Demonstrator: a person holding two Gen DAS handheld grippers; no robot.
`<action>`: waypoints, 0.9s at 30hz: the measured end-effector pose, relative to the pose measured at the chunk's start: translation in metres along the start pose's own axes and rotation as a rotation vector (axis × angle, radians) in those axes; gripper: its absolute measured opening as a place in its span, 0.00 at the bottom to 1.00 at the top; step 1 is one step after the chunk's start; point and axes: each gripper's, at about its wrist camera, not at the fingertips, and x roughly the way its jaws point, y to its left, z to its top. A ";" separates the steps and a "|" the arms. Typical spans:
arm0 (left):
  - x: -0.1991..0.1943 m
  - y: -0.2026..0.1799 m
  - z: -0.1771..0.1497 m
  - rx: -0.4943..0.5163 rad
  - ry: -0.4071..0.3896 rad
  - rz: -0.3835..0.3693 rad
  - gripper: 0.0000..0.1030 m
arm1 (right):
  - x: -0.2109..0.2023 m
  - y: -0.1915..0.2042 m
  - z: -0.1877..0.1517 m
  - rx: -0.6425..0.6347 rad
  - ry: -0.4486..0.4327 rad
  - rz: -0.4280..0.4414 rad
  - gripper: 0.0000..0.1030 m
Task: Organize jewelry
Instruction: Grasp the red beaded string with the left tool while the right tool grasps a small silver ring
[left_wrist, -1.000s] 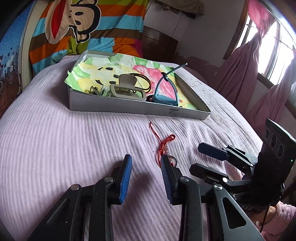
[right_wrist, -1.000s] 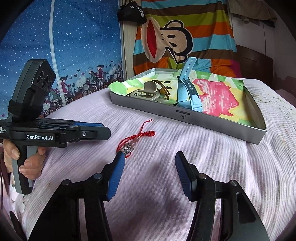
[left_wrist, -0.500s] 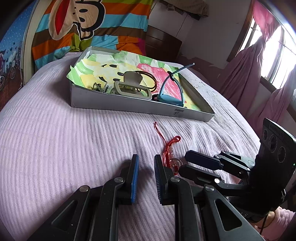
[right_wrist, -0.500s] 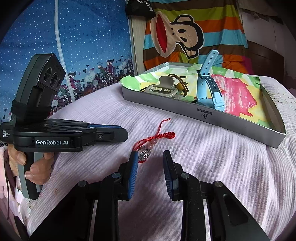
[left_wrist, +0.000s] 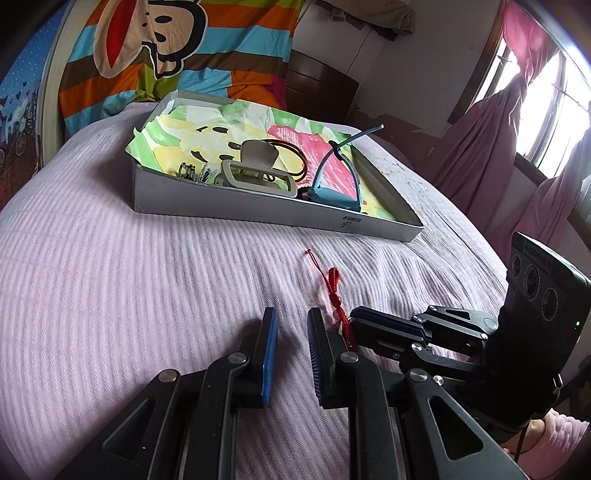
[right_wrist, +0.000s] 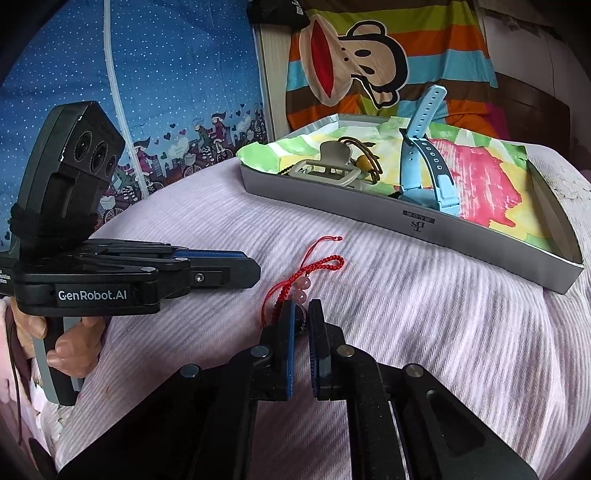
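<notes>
Red cord bracelet pinched on the bed, tray of jewelry beyond.

The right gripper (right_wrist: 302, 321) is clamped on the beaded end of the red cord bracelet (right_wrist: 310, 271), which lies on the lilac bedspread (left_wrist: 110, 266); the left gripper (left_wrist: 291, 328) holds nothing, its fingers slightly apart. The grey tray (right_wrist: 436, 230), lined with colourful paper and marked "DS", holds a blue watch (right_wrist: 424, 162), a beige hair claw (right_wrist: 332, 166) and a brown cord. "GenRobot.AI" is printed on the left gripper.

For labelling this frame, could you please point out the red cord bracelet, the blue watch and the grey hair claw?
red cord bracelet (right_wrist: 325, 264): right wrist view, on the braided loop.
blue watch (right_wrist: 419, 149): right wrist view, on the upright strap.
grey hair claw (left_wrist: 258, 173): left wrist view, on its front frame.
</notes>
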 end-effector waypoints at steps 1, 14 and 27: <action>0.000 0.000 0.000 0.000 0.000 -0.007 0.15 | -0.001 0.000 0.000 0.002 -0.002 -0.002 0.06; 0.008 -0.008 0.002 0.023 0.039 -0.024 0.15 | -0.013 -0.021 0.001 0.061 -0.021 -0.074 0.05; 0.025 -0.025 0.005 0.071 0.107 0.022 0.15 | -0.011 -0.034 0.000 0.105 -0.017 -0.083 0.05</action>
